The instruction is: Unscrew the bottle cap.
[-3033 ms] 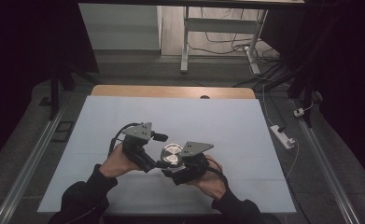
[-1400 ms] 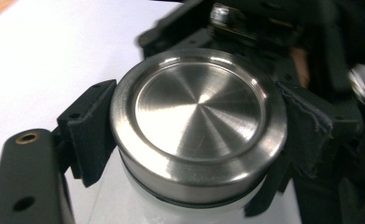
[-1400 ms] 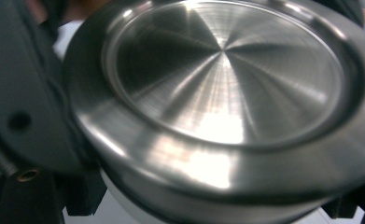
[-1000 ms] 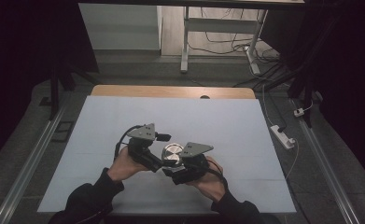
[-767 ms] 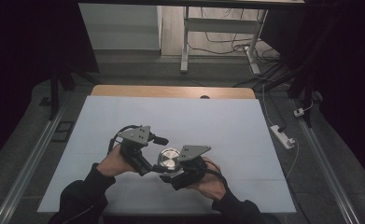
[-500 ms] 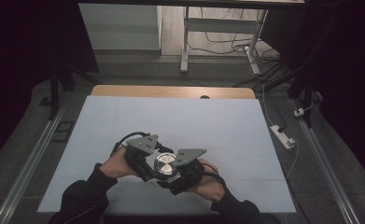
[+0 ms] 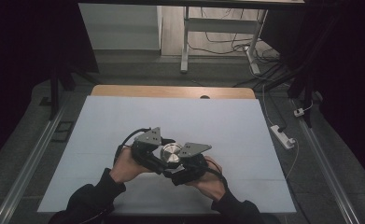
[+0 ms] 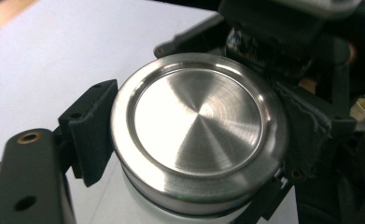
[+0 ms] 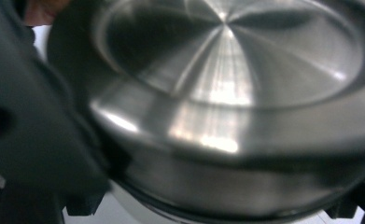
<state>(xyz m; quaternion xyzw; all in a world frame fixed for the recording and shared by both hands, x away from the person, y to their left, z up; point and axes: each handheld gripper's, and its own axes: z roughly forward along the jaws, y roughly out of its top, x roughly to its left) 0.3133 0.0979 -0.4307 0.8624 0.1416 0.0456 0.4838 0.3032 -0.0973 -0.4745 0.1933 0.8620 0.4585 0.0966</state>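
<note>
My left gripper (image 7: 157, 156) comes in from the left, near the desk's (image 7: 101, 121) front edge and a little left of its middle. Its jaws have just been closing, and now the pads press on the metal lid (image 7: 172, 155) of a round container. In the left gripper view one ribbed black pad (image 8: 92, 130) sits against the lid's (image 8: 199, 126) left rim and the other pad against its right rim, so that gripper is clamped on the lid.

The container stands between my two grippers, its brushed steel top facing up; a pale body (image 8: 143, 210) shows below the lid in the left gripper view. It stands over the white sheet that covers the desk, well short of the bare wooden strip (image 7: 171, 91) at the far edge.

My right gripper (image 7: 182, 169) lies just right of the container, held low and close to my right hand (image 7: 208, 179). Its jaws are drawn in narrow around the container under the lid; in the right gripper view the lid (image 9: 236, 84) looms blurred right above the jaws.

Three seconds ago the left gripper stood off to the left with its jaws wide and clear of the lid. Since then both hands have drifted slightly toward the front edge and the left gripper has come onto the lid.
</note>
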